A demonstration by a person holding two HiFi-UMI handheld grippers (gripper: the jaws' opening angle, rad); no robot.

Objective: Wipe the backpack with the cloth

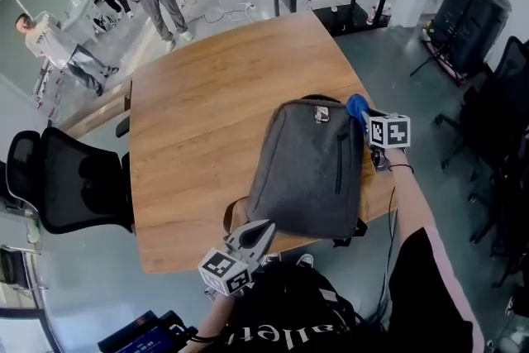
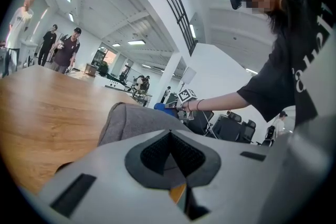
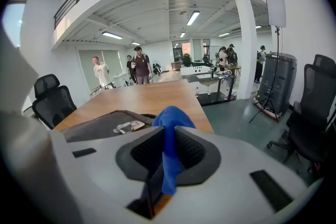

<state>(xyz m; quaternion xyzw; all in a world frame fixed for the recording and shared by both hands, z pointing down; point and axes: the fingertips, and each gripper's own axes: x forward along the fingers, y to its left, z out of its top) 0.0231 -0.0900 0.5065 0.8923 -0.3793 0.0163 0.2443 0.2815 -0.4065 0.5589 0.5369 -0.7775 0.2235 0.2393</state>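
Head view: a dark grey fabric backpack (image 1: 310, 169) lies flat on a rounded wooden table (image 1: 198, 95), close to the table's near edge, with its small metal tag (image 1: 322, 115) at the far end. The right gripper (image 1: 364, 116) sits at the backpack's far right corner. Its jaws are clamped on a bright blue cloth (image 1: 357, 105), which bunches up just beside the backpack's top edge. In the right gripper view, the blue cloth (image 3: 169, 128) hangs pinched between the two pads. The left gripper (image 1: 261, 231) hovers at the backpack's near left corner. Its jaws are pressed together with nothing between them. A black mesh office chair (image 1: 66, 178) stands well to the left of the backpack.
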